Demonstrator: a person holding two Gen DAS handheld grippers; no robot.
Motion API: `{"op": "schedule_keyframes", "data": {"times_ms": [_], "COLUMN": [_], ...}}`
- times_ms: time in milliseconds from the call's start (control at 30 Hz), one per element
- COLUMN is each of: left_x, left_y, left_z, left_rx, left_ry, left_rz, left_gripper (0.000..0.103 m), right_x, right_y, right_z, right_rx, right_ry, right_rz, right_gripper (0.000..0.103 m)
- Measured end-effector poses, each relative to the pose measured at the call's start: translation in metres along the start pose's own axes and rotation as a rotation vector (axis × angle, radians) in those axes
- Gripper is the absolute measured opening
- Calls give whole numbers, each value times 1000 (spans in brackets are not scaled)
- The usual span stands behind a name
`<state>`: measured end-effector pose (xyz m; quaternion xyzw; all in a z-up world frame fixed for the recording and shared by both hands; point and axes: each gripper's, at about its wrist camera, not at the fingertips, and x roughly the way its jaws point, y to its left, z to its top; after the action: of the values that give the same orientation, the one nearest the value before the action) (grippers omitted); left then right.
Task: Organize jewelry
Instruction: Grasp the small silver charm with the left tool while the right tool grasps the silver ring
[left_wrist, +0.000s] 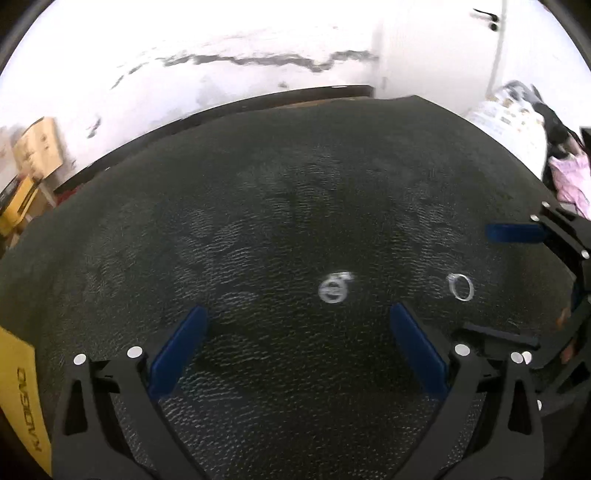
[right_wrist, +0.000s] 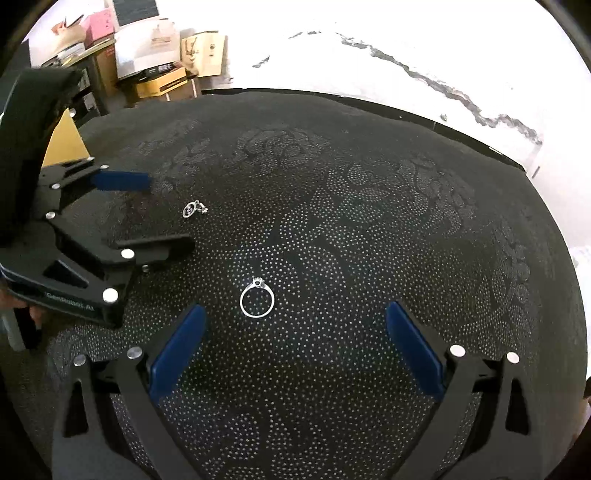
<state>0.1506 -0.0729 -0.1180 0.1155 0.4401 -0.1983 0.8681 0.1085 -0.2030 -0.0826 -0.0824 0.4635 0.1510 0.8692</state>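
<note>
Your left gripper (left_wrist: 297, 325) and right gripper (right_wrist: 295, 321) both stood spread wide, grasping nothing — the ring (right_wrist: 257, 300) lay flat on the dark dotted cloth (right_wrist: 369, 221) just ahead of your right fingers, the small earring (left_wrist: 334, 288) lying apart before your left.

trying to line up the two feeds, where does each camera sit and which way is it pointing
Left wrist: on the left tool, looking forward and down at the dark cloth; its own open blue fingers show, with the right tool at the right edge.
Right wrist: on the right tool, facing the same cloth; its own open fingers show, with the left tool at the left.
Shared: the ring, the small charm, the cloth, and the cracked white wall.
</note>
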Motion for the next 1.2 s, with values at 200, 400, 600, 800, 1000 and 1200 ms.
{"op": "schedule_keyframes", "data": {"times_ms": [200, 400, 600, 800, 1000, 1200], "left_x": [1, -2, -4, -4, -6, -9], "left_y": [0, -6, -16, -20, -30, -27], "left_z": [-1, 0, 2, 3, 5, 5], "left_rx": [16, 37, 70, 80, 133, 139], "left_ry": [2, -15, -36, -44, -45, -46], "left_rz": [-4, -15, -34, -36, -22, -21], "left_gripper": [97, 82, 61, 44, 12, 11], "right_x": [-5, -8, -10, -10, -10, -10], "right_y": [-3, 1, -2, 8, 8, 6], "right_z": [-3, -1, 1, 4, 6, 7], "right_rx": [-31, -54, -51, -78, -68, -68], "right_ry": [-2, -4, -13, -5, -2, -4], "right_rz": [23, 56, 56, 72, 82, 79], "right_gripper": [90, 64, 38, 19, 18, 17]}}
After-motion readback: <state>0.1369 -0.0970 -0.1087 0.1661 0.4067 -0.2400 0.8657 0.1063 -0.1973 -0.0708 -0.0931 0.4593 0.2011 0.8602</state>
